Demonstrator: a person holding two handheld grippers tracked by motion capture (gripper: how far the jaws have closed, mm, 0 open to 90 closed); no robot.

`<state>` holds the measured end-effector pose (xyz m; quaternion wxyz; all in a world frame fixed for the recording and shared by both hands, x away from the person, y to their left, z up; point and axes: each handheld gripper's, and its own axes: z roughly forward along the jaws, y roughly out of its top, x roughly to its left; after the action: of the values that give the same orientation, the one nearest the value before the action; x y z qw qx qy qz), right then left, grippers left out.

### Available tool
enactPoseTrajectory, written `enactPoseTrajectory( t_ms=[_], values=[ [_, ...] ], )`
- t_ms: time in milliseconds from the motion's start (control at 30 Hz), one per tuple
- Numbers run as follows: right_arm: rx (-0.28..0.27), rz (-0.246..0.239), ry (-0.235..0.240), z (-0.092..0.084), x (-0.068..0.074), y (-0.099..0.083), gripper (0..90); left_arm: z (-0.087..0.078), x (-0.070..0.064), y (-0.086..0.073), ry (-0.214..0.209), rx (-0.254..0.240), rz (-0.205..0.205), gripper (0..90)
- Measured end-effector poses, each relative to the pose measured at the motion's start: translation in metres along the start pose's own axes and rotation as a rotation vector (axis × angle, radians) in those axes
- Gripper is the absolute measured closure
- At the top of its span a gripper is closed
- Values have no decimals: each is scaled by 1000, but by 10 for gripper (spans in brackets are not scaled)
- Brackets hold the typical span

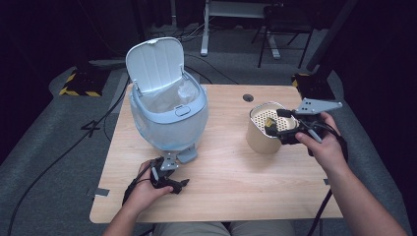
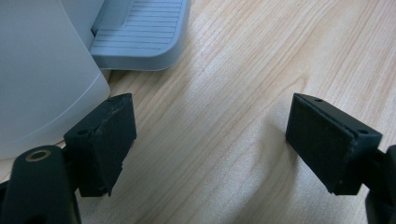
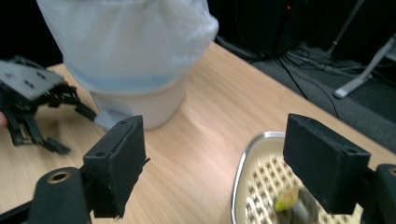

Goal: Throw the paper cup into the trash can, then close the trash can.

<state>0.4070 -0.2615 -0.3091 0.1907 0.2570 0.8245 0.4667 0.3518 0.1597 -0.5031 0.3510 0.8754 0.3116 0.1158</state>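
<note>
High view showed a person seated at a wooden table with a two-jaw gripper in each hand. The left gripper lay low on the tabletop just in front of a pale blue pedal bin, whose lid stood tipped up and back and whose clear liner bag showed inside the rim. Its jaws stood wide apart with only bare wood between them; in the left gripper view the bin's grey foot pedal lay just beyond and to the left of the left-hand finger, and the bin's white wall sat close beside that same finger without clearly touching it.

The right gripper was held over the near rim of a tan cylindrical container fitted with a perforated metal strainer insert. Its jaws were spread fairly wide and pressed on nothing. In the right gripper view the strainer lay below and between the two black fingers, nearer the right-hand one, and a yellowish scrap of food waste rested on the strainer just inside that finger. The scrap was blurred. The bin stood well beyond the fingers, to their left.
</note>
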Motion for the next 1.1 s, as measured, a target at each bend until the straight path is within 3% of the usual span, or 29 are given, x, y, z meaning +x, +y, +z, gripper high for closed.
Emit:
enactPoseTrajectory(
  t_ms=[33,100,267,367,567,633,767,833,1100],
  values=[
    [0,0,0,0,0,0,214,0,0,0,0,0,-1,168],
    [11,24,-20,-3,-3,-21,214,0,0,0,0,-1,-2,167],
    [27,52,-42,-6,-7,-45,214,-1,-1,-1,6,2,-12,173],
    [65,72,-52,-4,-8,-70,214,-3,-1,-2,18,-2,-26,205],
    [96,92,-64,2,-6,-100,206,-6,3,-3,13,-11,-58,240],
    [114,118,-74,6,-5,-120,206,-5,4,-4,26,-19,-48,244],
    [149,133,-86,10,-5,-139,208,-7,6,-4,26,-14,-40,259],
    [182,144,-93,16,-5,-157,209,-10,7,-3,28,-26,-47,262],
    [212,156,-126,24,-6,-186,209,-33,19,2,14,-117,-111,298]
  ],
)
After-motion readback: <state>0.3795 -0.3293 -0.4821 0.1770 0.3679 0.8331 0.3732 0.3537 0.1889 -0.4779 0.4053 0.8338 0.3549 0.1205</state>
